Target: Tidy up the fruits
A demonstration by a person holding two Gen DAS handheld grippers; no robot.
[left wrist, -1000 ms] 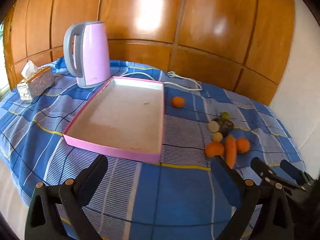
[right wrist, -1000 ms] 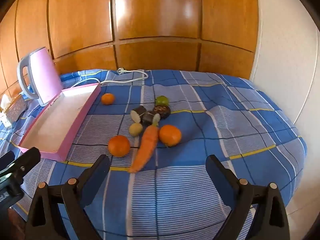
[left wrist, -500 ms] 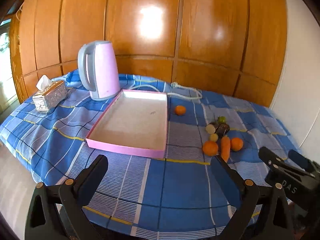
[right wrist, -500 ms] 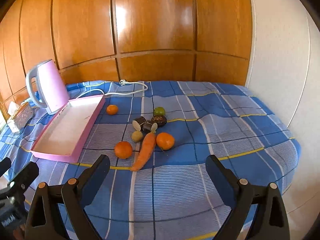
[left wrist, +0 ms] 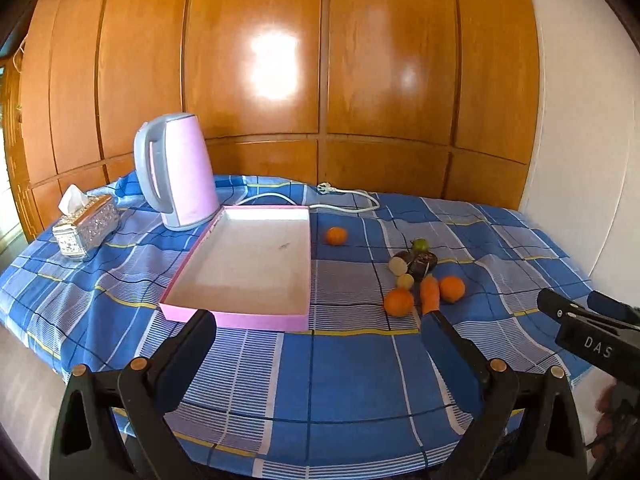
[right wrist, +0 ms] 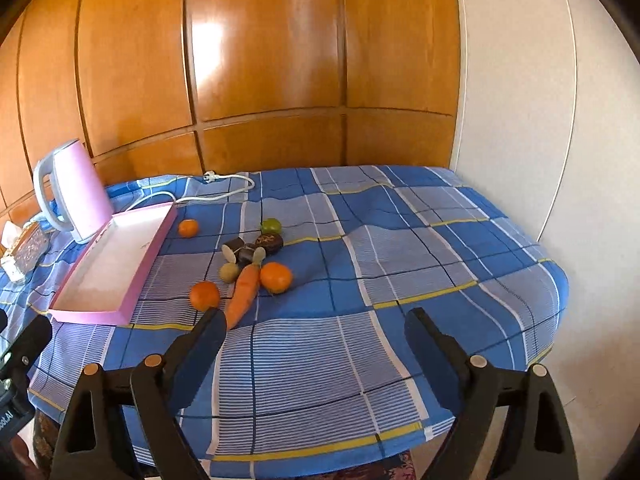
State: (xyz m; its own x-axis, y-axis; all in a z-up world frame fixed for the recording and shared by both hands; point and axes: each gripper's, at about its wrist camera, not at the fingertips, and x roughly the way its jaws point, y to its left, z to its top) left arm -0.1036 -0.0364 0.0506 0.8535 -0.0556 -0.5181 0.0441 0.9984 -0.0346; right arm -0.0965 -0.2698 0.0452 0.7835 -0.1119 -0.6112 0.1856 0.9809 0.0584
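**Both grippers spread above the near table edge, fruit loose on the cloth**

The left gripper (left wrist: 318, 332) hangs over the near edge of the blue checked tablecloth (left wrist: 340, 364), its black jaws spread wide with nothing between them. The right gripper (right wrist: 316, 330) is spread too, though its jaws have just been closing a little, and only cloth shows in the gap.

In the left wrist view, the shallow pink rectangular tray (left wrist: 236, 322) with a white floor lies at 12 o'clock from the left gripper. The fruit sits on the cloth at about 1 o'clock: a long orange carrot (left wrist: 429, 294) between two round oranges (left wrist: 398, 301), a third orange alone (left wrist: 336, 235) just beside the tray's far right corner, a small green lime (left wrist: 420, 245), a pale yellowish round fruit (left wrist: 405, 281) and some dark cut pieces (left wrist: 422, 264) too small to identify.

A pink electric kettle (left wrist: 182, 172) with a grey handle stands at 11 o'clock, touching the tray's far left corner; its white cord (left wrist: 344, 200) trails behind the tray. A silver embossed tissue box (left wrist: 86, 226) sits at 10 o'clock.
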